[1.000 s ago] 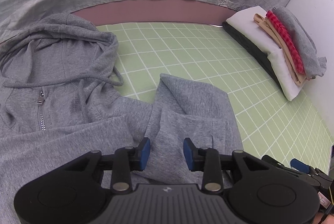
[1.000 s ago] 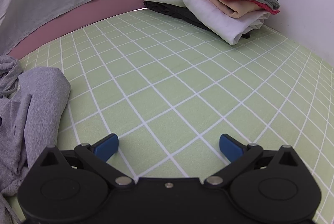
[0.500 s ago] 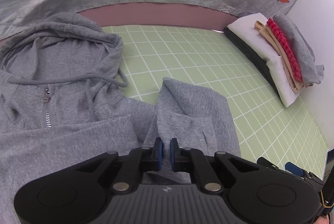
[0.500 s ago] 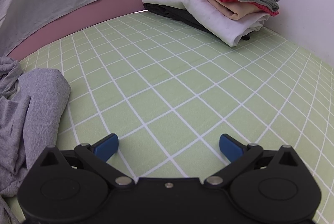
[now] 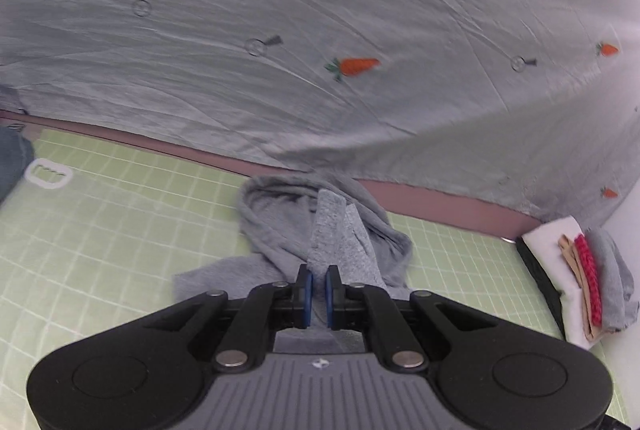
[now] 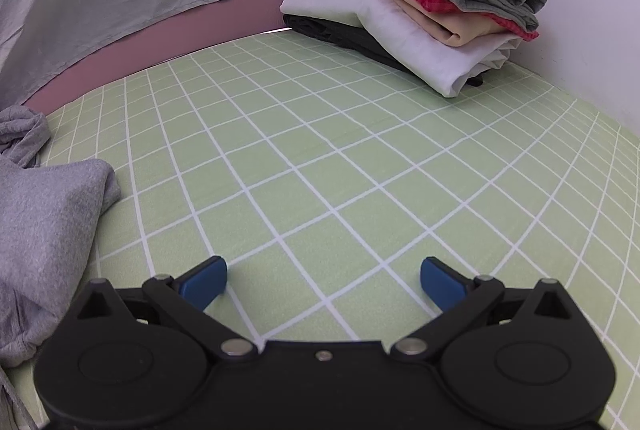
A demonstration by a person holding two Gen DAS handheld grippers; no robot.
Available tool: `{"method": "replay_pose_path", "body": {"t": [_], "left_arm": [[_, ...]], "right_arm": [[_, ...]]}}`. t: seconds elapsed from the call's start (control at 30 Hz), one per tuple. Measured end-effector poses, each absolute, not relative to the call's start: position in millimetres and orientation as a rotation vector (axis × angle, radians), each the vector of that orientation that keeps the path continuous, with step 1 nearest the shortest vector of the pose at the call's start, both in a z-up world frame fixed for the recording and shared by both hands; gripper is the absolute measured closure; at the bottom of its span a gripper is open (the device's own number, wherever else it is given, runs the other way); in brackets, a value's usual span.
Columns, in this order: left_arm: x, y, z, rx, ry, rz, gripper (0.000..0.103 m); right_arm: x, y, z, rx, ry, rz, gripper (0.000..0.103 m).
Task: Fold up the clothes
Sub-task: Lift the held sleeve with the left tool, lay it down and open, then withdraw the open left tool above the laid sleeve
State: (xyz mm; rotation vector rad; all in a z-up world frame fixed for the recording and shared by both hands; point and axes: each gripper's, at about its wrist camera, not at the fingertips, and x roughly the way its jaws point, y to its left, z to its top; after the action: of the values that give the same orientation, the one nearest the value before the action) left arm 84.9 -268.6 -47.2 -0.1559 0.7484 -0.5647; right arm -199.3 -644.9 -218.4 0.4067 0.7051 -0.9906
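Now left gripper clenched on lifted grey hoodie sleeve, right gripper unmoved, released

Your left gripper covers the lower part of the grey hoodie, so its body is hidden from you. In the right wrist view the hoodie runs off the left edge. A dark blue cloth is cut off and blurred.
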Motion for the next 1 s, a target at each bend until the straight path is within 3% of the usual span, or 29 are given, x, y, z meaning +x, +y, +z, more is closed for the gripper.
{"method": "replay_pose_path", "body": {"t": [0.37,0.47,0.73,0.87,1.0], "left_arm": [[142,-161,-67,-0.250,0.724,-0.197,0.094],[145,-150,-80,-0.274,0.753,-0.060,0.085],[123,-172,-105,-0.243,0.832,-0.066,0.041],[113,-210,-125,-0.127,0.907,-0.170,0.031],[106,-235,-144,0.001,0.958,-0.187,0.030]], "right_arm": [[-199,-646,-218,0.410,0.714,-0.989,0.000],[-199,-646,-217,0.419,0.727,-0.988,0.000],[-198,-642,-216,0.429,0.745,-0.990,0.000],[-198,-642,-215,0.432,0.748,-0.992,0.000],[-197,-642,-215,0.434,0.752,-0.991,0.000]]}}
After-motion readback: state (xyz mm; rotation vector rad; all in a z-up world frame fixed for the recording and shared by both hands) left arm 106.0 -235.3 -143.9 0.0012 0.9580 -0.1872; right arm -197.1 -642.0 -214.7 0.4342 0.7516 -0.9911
